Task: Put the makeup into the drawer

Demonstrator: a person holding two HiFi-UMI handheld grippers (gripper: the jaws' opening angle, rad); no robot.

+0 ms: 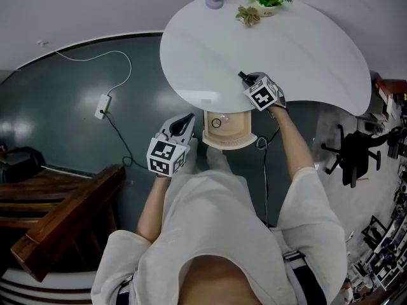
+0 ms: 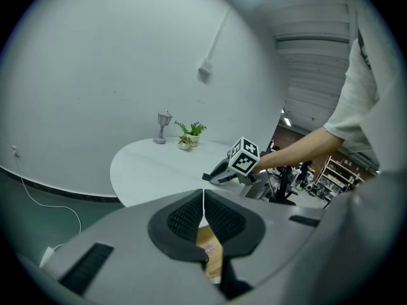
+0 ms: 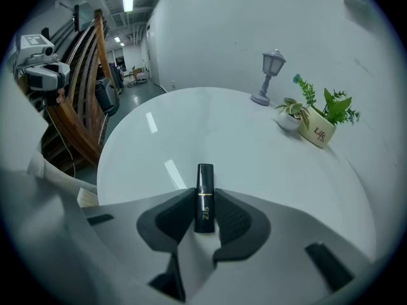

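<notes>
The makeup is a lipstick (image 3: 205, 176), a slim, glossy black tube with a thin gold band about a third of the way down from its far end. My right tongs (image 3: 205, 199) are clamped on its lower half, one ribbed pad against each side. The cap end sticks out past the tips, over the near edge of the white tabletop (image 3: 254, 151). Pale lettering runs along the tube between the pads. It looks like "ZI" plus one more character that I cannot make out. The only other legible writing is "Life" on the cream planter (image 3: 318, 131) at the far side, near a small grey lamp (image 3: 269, 75). In the head view the marker cube covers most of the right tongs (image 1: 249, 81), and only the tube's dark tip shows. I cannot tell from any view whether the tube rests on the tabletop or hangs just above it. My left tongs (image 2: 203, 202) are pressed together with nothing between them. They point at the small wooden drawer (image 2: 213, 253) under the tabletop's edge, and their own body hides most of it. I cannot tell whether the drawer (image 1: 227, 129) is pulled out.
</notes>
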